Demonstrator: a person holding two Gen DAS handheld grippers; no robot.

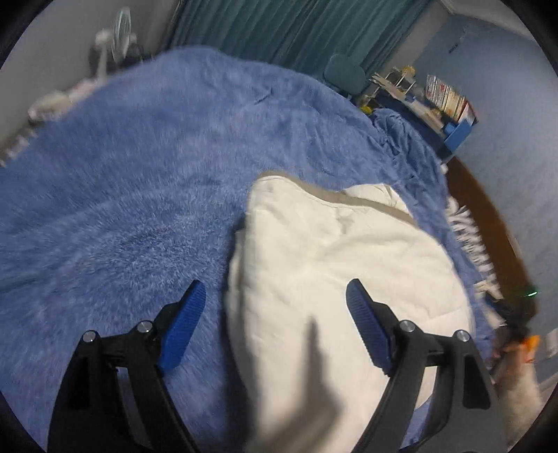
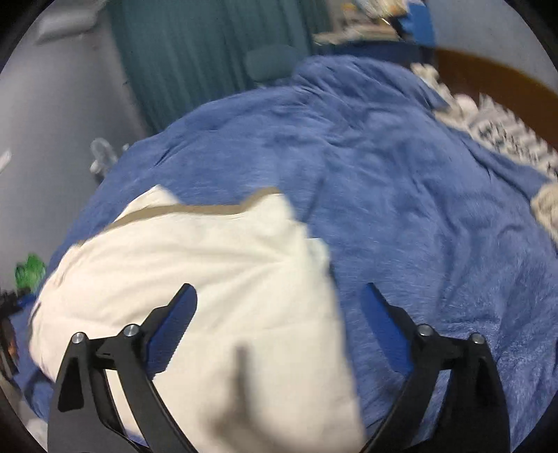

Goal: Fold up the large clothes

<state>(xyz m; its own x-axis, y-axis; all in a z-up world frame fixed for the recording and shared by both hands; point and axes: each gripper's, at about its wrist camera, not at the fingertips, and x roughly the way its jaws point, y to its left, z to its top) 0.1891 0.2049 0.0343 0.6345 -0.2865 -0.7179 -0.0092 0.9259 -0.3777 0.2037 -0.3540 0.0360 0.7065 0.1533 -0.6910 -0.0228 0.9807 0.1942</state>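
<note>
1. Lying on the blue fleece blanket [image 1: 132, 181] that covers the bed: one cream-white garment [image 1: 331, 265], folded into a rough block, with a tan band [image 1: 369, 204] along its far edge; both views are motion-blurred, so its seams cannot be read
2. Left gripper [image 1: 275, 303]: fingers spread wide, blue ribbed pads [image 1: 183, 327] facing inward, nothing between them; one pad sits over bare blanket, the other over the garment, whose left edge falls between the two
3. Right gripper [image 2: 279, 303]: fingers likewise spread wide and holding nothing; the left finger [image 2: 174, 324] shows against the cream cloth, the other against the blanket, and the garment's right edge runs between them
4. Whether either gripper touches the cloth cannot be told from these views
5. Patterned black-and-white fabric [image 2: 502, 129] lies along the right side of the bed, partly on the blanket
6. Brown wooden floor [image 1: 488, 216] shows beyond the bed's right edge
7. Teal curtain [image 1: 279, 31] hangs behind the bed, with a teal chair back [image 1: 345, 73] in front of it
8. Shelf unit [image 1: 450, 104], far right: holds a row of upright books and a blue box; further contents too small to tell
9. White standing fan [image 1: 120, 29] stands at the far left by the wall
10. Green object [image 2: 31, 270], left edge of the right wrist view, blurred beyond naming
</note>
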